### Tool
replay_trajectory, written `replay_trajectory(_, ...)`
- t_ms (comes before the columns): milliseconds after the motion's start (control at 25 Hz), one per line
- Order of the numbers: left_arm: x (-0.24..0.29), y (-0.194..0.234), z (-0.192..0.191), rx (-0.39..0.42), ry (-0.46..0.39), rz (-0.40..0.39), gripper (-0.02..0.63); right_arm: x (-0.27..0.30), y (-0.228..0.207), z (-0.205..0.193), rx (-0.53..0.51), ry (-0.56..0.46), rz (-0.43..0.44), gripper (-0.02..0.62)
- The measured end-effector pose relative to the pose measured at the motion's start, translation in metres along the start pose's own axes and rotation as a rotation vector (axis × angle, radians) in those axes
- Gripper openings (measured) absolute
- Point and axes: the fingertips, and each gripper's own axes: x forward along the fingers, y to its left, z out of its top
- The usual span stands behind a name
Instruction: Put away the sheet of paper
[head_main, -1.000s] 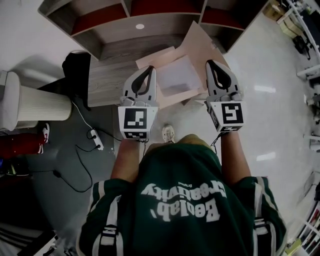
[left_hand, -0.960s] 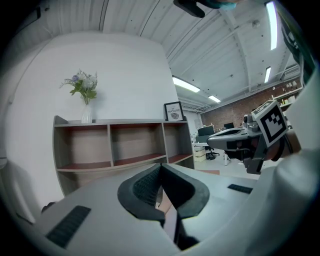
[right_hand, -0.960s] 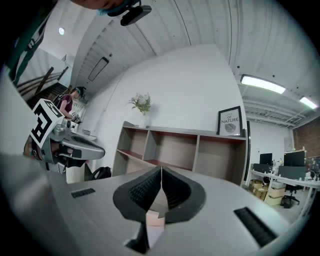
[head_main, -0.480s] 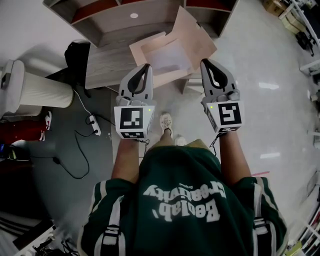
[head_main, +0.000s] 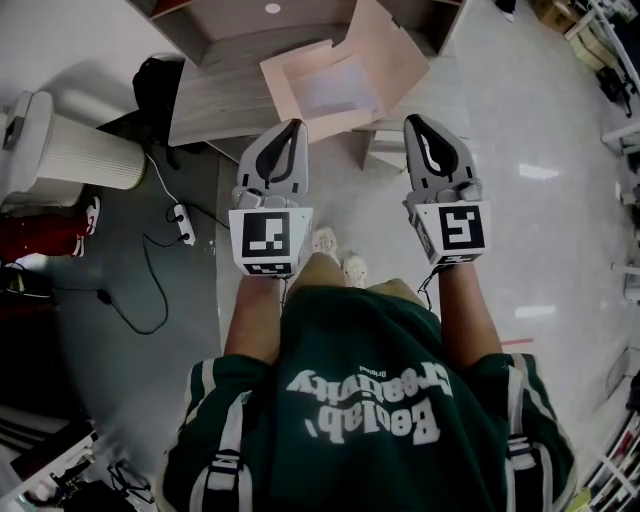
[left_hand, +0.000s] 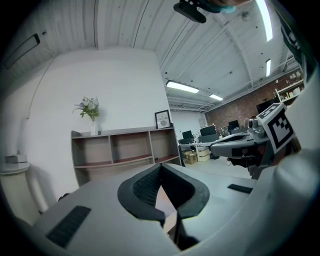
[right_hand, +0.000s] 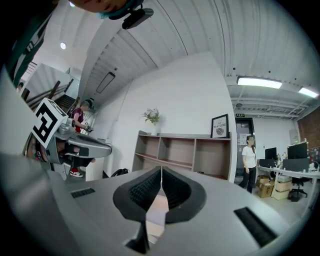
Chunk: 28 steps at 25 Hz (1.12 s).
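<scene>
Head view: both grippers are held level above the floor, short of the tabletop (head_main: 220, 100) and well apart from it. The left gripper (head_main: 293, 128) is pressed together with nothing between its jaws, as is confirmed in the left gripper view. The right gripper (head_main: 417, 122) is likewise closed and empty.

The sheet of paper (head_main: 335, 90) is seen lying flat inside the open cardboard box (head_main: 283, 72). The box rests at the right end of the tabletop, near the front edge, with one flap raised beyond the right edge. The task is judged to be essentially complete.

Risks from here:
- No lid or flap covers the box, so the sheet could be lifted out by a draught or a knock.
- The box is set close to the corner and could be tipped off if brushed.
- The cable (head_main: 130, 315) and power strip (head_main: 182, 222) on the floor at the left could be caught by a foot.

Count: two grippers, one box, one sheet, one tabletop, one power strip.
</scene>
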Motion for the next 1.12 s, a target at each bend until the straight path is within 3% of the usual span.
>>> replay_trajectory(440, -0.010, -0.003, 0.001, 0.007, 0.005, 0.011, 0.018, -0.001, 0.004, -0.007, 0.016, 0.045, 0.011, 0.035)
replay_trajectory(1120, -0.014, -0.004, 0.006, 0.010, 0.006, 0.030, 0.018, -0.001, 0.008, 0.002, -0.024, 0.018, 0.024, 0.035)
